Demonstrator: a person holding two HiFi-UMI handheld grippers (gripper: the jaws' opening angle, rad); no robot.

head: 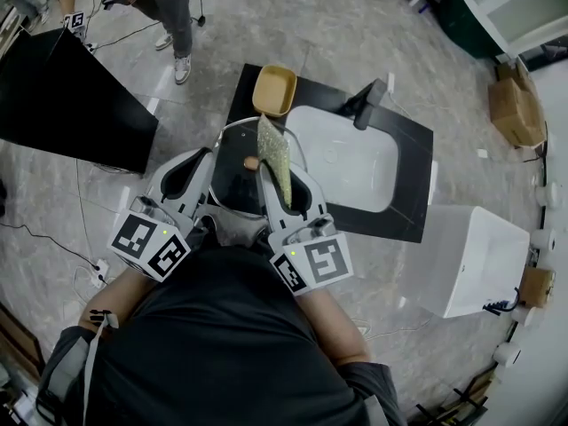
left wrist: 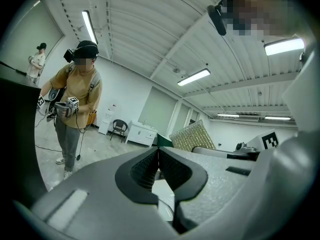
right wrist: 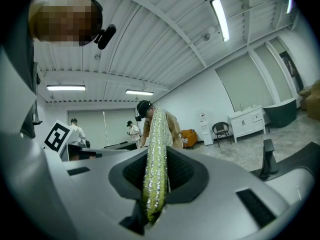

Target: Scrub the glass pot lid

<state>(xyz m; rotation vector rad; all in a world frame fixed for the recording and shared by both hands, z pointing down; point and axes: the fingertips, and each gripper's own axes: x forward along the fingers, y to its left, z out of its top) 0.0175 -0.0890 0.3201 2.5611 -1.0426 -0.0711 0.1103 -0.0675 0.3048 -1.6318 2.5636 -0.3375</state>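
Observation:
The round glass pot lid [head: 232, 187], with a brown knob [head: 251, 162], is held up over the left end of the black counter [head: 410, 133]. My left gripper [head: 209, 163] reaches the lid's left rim. In the left gripper view its jaws [left wrist: 158, 154] stand shut, with a thin curved edge showing in the gap below them. My right gripper [head: 278, 179] [right wrist: 156, 176] is shut on a glittery yellow-green scouring pad [head: 273, 147] [right wrist: 156, 144]. The pad sticks out over the lid near the knob. It also shows in the left gripper view as the scouring pad [left wrist: 193, 136].
A white sink basin [head: 351, 162] with a dark faucet [head: 366, 103] is set in the counter. A yellow bowl [head: 274, 90] stands at its far left. A black table [head: 62, 105], a standing person [head: 173, 16] [left wrist: 77, 101], a white box [head: 470, 256] and cardboard boxes [head: 517, 105] surround it.

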